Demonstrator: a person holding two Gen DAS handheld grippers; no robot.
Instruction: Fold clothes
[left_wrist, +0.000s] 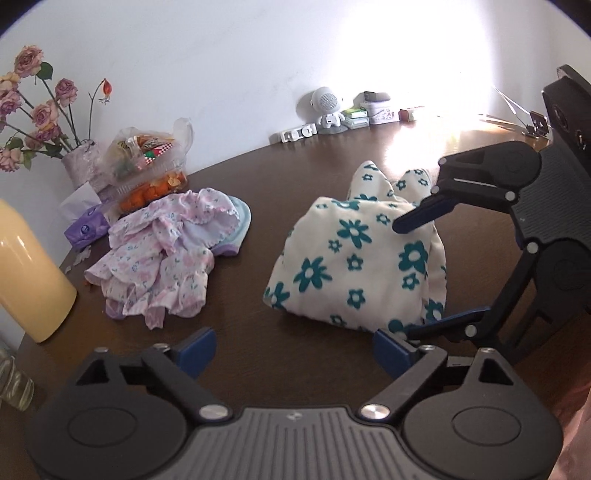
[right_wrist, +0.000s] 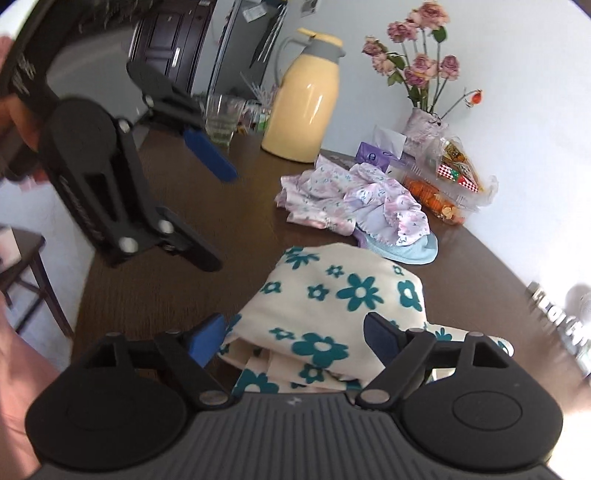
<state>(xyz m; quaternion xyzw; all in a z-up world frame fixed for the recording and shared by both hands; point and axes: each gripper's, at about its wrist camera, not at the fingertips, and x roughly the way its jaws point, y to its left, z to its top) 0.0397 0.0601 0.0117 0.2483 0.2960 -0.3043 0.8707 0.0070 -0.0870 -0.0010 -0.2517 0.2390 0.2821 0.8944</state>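
Note:
A folded cream garment with teal flowers (left_wrist: 354, 258) (right_wrist: 343, 306) lies on the dark wooden table (left_wrist: 295, 173). My right gripper (right_wrist: 293, 338) is open with its fingers on either side of the garment's near end; the pads do not press the cloth. In the left wrist view the right gripper (left_wrist: 410, 273) straddles the garment's right edge. My left gripper (left_wrist: 293, 350) is open over bare table in front of the garment, with nothing between its blue pads; the right wrist view shows the left gripper (right_wrist: 218, 214) off to the garment's left. A crumpled pink floral garment pile (left_wrist: 166, 258) (right_wrist: 351, 199) lies beside it.
A yellow thermos jug (left_wrist: 29, 277) (right_wrist: 303, 99), a vase of roses (left_wrist: 79, 162) (right_wrist: 424, 125), a bagged snack box (left_wrist: 147, 166), a purple tissue pack (left_wrist: 86, 229) and a drinking glass (right_wrist: 221, 118) stand near the table's edge. A white speaker figure (left_wrist: 327, 107) and small boxes line the wall.

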